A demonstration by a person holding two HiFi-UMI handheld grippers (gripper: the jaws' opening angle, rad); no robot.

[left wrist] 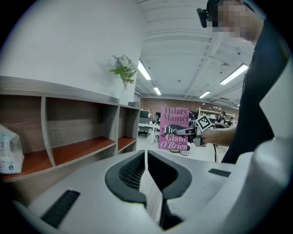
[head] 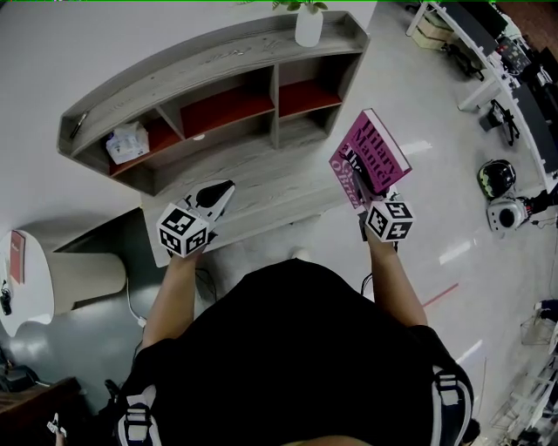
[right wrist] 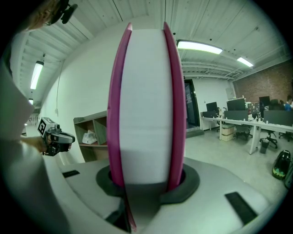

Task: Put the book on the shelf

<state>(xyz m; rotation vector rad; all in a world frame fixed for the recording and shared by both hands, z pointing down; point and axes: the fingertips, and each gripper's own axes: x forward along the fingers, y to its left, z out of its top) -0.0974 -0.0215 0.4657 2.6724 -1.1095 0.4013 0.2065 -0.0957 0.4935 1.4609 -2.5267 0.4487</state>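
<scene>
Two grippers hung before the shelf (head: 218,65). The right gripper (head: 373,193) was clamped on the pink book (head: 379,148), held upright off the shelf's right end. The left gripper (head: 218,193) had its jaws together, empty.

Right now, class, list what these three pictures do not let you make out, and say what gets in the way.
1. Book: the right gripper view shows only page edges; both covers face sideways.
2. Packet on the shelf: cut by the left gripper view's edge; print too small in the head view.
3. Vase: what it holds is cut by the head view's top edge.
</scene>
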